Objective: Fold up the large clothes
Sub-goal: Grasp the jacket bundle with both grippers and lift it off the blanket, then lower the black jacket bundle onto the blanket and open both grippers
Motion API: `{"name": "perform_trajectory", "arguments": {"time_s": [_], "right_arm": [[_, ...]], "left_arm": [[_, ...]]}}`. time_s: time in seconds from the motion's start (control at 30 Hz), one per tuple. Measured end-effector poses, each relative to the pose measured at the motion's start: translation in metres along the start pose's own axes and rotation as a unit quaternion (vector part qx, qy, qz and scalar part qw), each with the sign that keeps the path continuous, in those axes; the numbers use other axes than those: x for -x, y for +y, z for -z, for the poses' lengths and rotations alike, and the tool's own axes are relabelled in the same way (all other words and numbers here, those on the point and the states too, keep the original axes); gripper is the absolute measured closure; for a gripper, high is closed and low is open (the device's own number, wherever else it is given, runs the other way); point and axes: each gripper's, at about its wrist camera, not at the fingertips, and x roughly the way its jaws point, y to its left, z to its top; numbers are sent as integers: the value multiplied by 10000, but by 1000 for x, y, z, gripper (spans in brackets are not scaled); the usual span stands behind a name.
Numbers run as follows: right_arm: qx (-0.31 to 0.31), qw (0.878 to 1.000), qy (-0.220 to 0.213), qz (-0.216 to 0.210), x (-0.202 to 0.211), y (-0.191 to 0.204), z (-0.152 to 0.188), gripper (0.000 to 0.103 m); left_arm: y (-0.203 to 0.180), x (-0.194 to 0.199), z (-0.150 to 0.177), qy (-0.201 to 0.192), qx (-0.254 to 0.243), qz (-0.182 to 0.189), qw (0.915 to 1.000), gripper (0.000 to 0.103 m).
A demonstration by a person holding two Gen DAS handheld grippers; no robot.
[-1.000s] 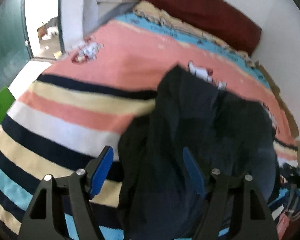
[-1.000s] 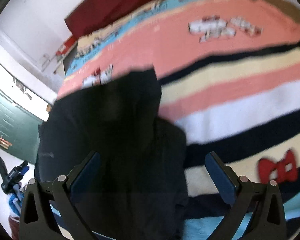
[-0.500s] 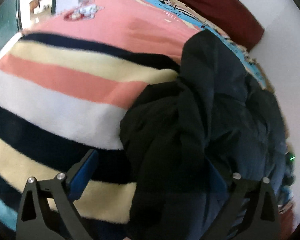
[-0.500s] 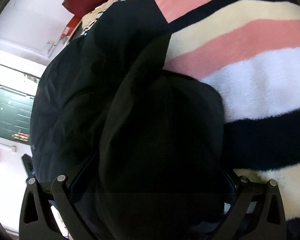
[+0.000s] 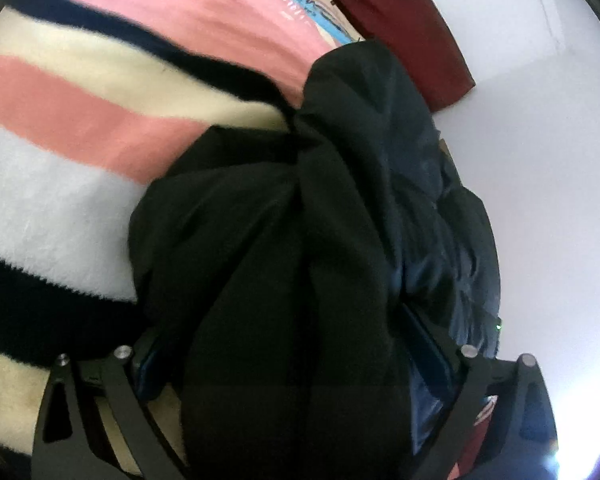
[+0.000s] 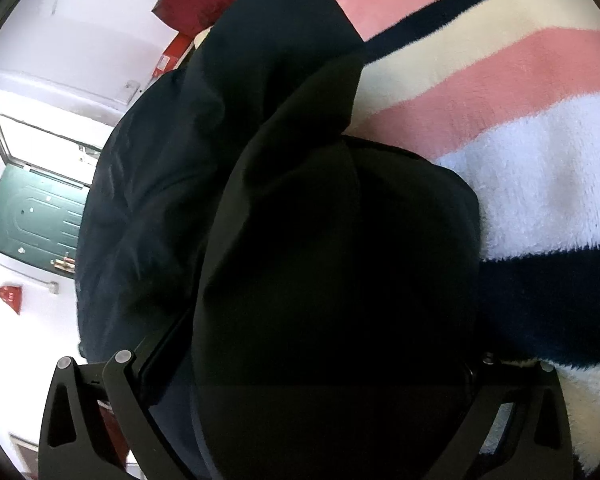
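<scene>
You were working over the bed (image 5: 60, 184), its fleece blanket (image 6: 540, 152) striped in pink, cream, white and navy. On it lay the dark garment (image 5: 284, 264), a large black-and-navy piece that looked like a jacket, bunched in thick folds and running away toward the dark red headboard (image 5: 400, 20). It was far from a tidy fold, so I judged you were at the step of taking hold of its near end, with the folding proper not yet done.

Your left gripper (image 5: 296, 364) stood low over the cloth, its jaws spread wide and just closing in a little, with a thick roll of fabric between them. Your right gripper (image 6: 312, 360) sat the same way, jaws wide and also just narrowing, straddling the black mound; I could not see either pair of pads pressing yet.

The next move called for closing both on matching edges, not on a bundled wad, then lifting evenly so the layers fell flat.
</scene>
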Motion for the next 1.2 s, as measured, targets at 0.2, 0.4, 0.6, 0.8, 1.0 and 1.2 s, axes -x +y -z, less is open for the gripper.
{"name": "perform_trajectory", "arguments": {"time_s": [0.2, 0.4, 0.6, 0.8, 1.0, 1.2], "right_arm": [[632, 9969, -415, 216, 12, 47, -3, 72], [1051, 9874, -1157, 250, 50, 85, -1, 84], [1395, 9794, -1459, -37, 99, 114, 26, 84], [1312, 9850, -1053, 379, 79, 101, 50, 82], [654, 9901, -949, 795, 64, 64, 59, 53], [604, 9881, -1040, 957, 95, 68, 71, 15]], "left_arm": [[-52, 26, 7, -393, -665, 136, 9969, 70], [-91, 58, 13, -699, -985, 278, 9923, 76], [-88, 112, 38, -921, -1053, 568, 9885, 76], [-57, 90, 62, -554, -905, -170, 9942, 72], [-37, 89, 58, -392, -671, -428, 9961, 51], [-25, 135, 63, -626, -418, -469, 9961, 39]]}}
